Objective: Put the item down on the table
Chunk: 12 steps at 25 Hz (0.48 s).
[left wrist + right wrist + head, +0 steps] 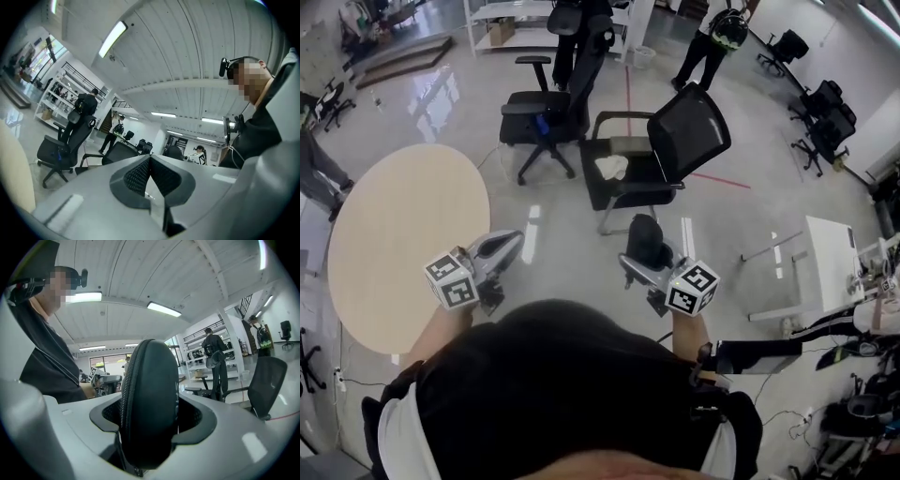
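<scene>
The right gripper (151, 427) pinches a black zippered case (150, 394) edge-up between its pads, so the item is in the air, off to the right of the round table (398, 234), over the floor (572, 239) and well apart from the tabletop. The left gripper (151, 174) has its jaws pressed together on nothing, just beside the table's right edge. By my judgement nothing is set down yet: the case must come over the table, sink and be released

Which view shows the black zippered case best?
The right gripper view: the black zippered case fills the jaws, zipper visible. The head view shows only its dark top in the right hand-held gripper. The left gripper view misses it.
</scene>
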### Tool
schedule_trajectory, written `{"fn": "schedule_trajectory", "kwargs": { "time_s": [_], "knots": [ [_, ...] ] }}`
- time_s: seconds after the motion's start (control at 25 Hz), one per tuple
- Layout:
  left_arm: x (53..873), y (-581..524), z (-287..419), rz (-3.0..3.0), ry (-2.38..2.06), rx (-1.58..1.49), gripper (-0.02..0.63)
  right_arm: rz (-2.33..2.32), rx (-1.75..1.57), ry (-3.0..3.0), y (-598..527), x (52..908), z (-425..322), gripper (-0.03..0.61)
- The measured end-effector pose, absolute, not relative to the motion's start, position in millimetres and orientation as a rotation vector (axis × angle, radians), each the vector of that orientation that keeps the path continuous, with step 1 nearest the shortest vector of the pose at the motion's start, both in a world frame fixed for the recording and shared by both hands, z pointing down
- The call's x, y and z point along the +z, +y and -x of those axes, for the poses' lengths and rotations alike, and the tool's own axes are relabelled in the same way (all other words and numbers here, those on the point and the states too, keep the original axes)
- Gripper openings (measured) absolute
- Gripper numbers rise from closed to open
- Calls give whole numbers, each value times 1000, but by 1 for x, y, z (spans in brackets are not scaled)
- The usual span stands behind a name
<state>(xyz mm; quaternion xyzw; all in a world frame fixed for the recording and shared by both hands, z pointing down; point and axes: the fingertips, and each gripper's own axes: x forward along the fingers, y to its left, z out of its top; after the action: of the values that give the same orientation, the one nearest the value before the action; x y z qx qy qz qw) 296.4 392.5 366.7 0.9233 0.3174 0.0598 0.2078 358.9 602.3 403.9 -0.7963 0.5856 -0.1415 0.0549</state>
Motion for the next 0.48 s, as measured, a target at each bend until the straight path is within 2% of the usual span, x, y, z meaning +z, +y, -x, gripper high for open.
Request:
{"fn": "schedule_trajectory", "kwargs": {
  "time_s": [0.48],
  "knots": [
    [361,307,-327,-2628,698,56,-6,2389,-423,1936,520,387,-428,321]
  ]
}}
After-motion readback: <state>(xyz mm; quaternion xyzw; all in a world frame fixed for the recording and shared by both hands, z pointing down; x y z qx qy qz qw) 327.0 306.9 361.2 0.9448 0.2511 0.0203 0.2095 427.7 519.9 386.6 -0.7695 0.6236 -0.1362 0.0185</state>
